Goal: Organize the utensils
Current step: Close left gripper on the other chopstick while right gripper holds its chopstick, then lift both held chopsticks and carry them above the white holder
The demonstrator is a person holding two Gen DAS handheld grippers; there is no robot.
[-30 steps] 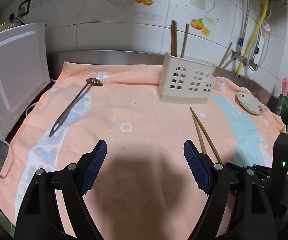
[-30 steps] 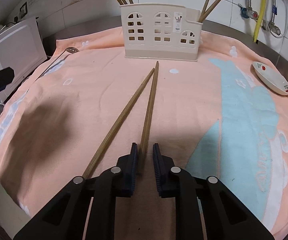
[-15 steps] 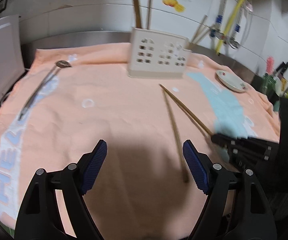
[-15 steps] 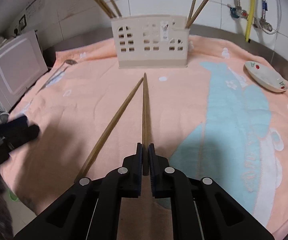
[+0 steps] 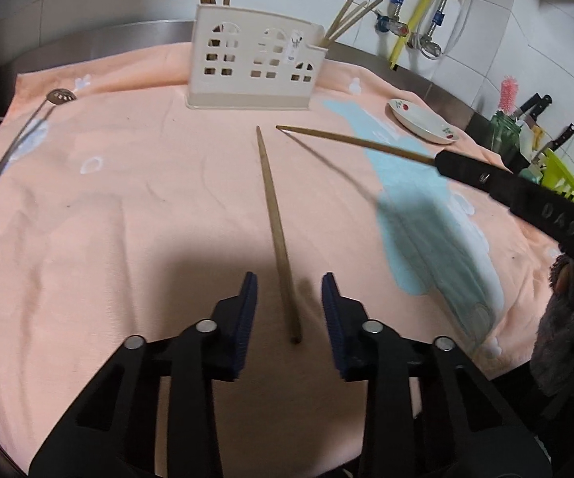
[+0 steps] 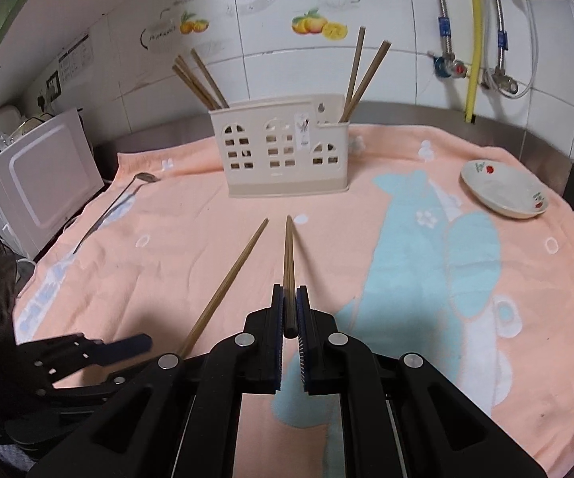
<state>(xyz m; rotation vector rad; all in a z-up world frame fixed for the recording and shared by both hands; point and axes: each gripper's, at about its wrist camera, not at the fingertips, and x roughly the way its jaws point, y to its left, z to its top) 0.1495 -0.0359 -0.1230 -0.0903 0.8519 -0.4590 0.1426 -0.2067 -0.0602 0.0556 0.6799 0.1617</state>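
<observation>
Already the holder (image 6: 285,151) has chopsticks. Right hand-held gripper (image 6: 290,312) clamps one; left hand-held gripper (image 5: 289,306), just closing, straddles another (image 5: 275,223) unpinched — the slotted spoon (image 5: 16,139) lies left of the holder.

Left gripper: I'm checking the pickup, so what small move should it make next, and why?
Probably finish closing on the chopstick. The left gripper straddles its near end, jaws just narrowed, but gaps show on both sides, so the pads don't press it yet and it lies flat on the towel. The right gripper already holds the other chopstick, lifted.
</observation>
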